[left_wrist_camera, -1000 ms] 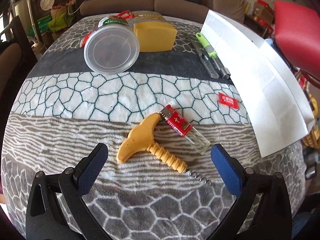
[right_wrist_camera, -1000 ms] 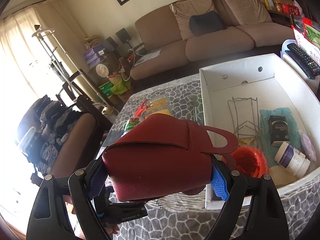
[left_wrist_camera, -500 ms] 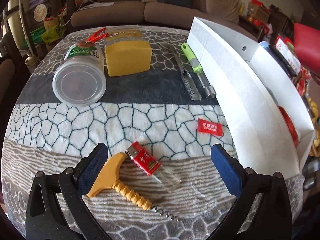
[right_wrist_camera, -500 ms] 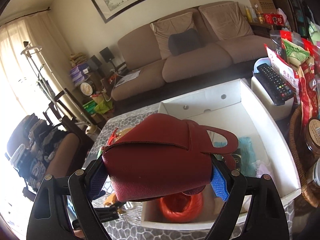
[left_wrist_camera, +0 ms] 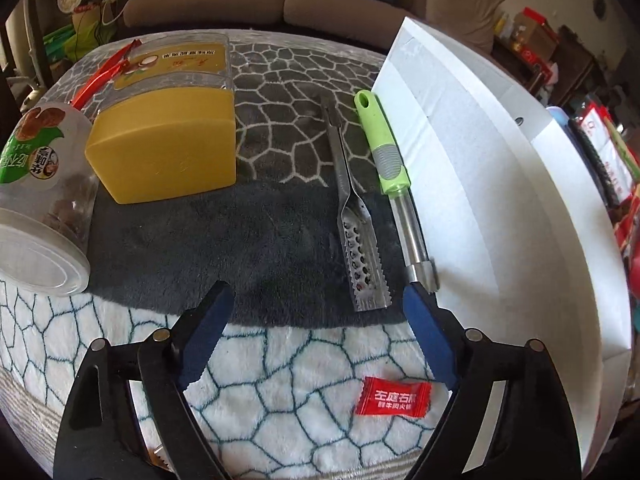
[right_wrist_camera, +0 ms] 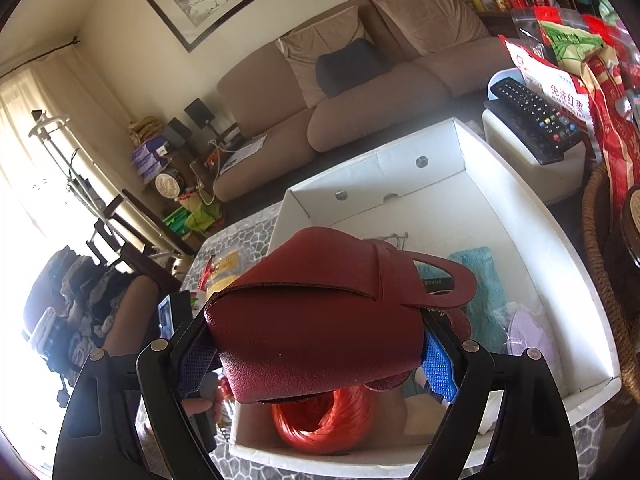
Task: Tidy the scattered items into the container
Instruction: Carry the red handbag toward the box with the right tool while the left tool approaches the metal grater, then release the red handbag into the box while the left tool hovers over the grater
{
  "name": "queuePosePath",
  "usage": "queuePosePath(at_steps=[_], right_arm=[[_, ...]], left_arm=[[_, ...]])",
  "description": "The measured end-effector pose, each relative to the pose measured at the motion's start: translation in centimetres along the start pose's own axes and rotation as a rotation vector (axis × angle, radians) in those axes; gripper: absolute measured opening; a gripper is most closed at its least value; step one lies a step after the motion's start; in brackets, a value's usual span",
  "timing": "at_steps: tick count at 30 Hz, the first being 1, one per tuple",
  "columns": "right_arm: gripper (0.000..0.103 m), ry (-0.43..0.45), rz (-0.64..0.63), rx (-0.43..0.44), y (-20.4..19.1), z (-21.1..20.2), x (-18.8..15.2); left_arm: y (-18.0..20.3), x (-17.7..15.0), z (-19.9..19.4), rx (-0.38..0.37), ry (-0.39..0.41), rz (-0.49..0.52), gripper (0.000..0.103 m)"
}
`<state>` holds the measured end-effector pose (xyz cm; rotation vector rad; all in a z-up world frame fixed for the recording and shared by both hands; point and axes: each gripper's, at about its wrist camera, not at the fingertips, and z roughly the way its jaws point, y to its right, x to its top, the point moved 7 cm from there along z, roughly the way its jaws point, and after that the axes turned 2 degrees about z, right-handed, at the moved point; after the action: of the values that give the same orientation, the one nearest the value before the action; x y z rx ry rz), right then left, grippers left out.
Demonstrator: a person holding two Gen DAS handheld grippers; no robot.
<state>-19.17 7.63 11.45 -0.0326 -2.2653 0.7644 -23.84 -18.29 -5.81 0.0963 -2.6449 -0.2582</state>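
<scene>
In the right wrist view my right gripper (right_wrist_camera: 316, 344) is shut on a dark red leather pouch (right_wrist_camera: 320, 320), held over the near end of the white box (right_wrist_camera: 520, 216). My left gripper (left_wrist_camera: 316, 288) hovers low over the patterned blanket, its jaws closing with nothing pressed between the pads. The toothed end of a perforated metal tool (left_wrist_camera: 358, 252) lies just ahead, near the right fingertip. Beside that tool a green-handled corer (left_wrist_camera: 384, 148) rests along the box's outer wall (left_wrist_camera: 500, 200). A red candy wrapper (left_wrist_camera: 392, 396) sits under the right finger.
A yellow-lidded clear box (left_wrist_camera: 164, 148) and a round clear jar (left_wrist_camera: 36, 208) lie at the left, with a red clip (left_wrist_camera: 104, 76) behind. The box holds an orange twine roll (right_wrist_camera: 324, 420), teal cloth (right_wrist_camera: 480, 280) and a wire rack. A remote (right_wrist_camera: 532, 120) and snack bags sit right of it.
My left gripper moved forward past the corkscrew and lighter to the metal tools, and its jaws narrowed. My right gripper carried the pouch further over the box.
</scene>
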Motion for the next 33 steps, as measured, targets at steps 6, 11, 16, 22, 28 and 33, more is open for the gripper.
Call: queuePosePath(at_steps=[6, 11, 16, 22, 28, 33], right_arm=[[0.089, -0.012, -0.025, 0.001, 0.0, 0.8, -0.2], [0.089, -0.013, -0.059, -0.017, -0.1, 1.1, 0.0], [0.089, 0.001, -0.052, -0.031, 0.7, 0.9, 0.7], [0.089, 0.008, -0.039, -0.045, 1.5, 1.4, 1.5], [0.089, 0.0, -0.028, -0.076, 2.9, 3.1, 4.4], [0.089, -0.019, -0.026, -0.181, 6.3, 7.2, 8.6]], left_arm=[[0.2, 0.3, 0.5, 0.096, 0.022, 0.082, 0.047], [-2.7, 0.1, -1.1, 0.17, 0.015, 0.119, 0.026], [-4.1, -0.1, -3.6, 0.13, 0.045, 0.165, 0.035], [1.0, 0.9, -2.6, 0.094, 0.063, 0.349, 0.072], [1.8, 0.9, 1.5, 0.091, -0.036, 0.32, 0.037], [0.5, 1.3, 1.4, 0.05, -0.026, 0.246, 0.022]])
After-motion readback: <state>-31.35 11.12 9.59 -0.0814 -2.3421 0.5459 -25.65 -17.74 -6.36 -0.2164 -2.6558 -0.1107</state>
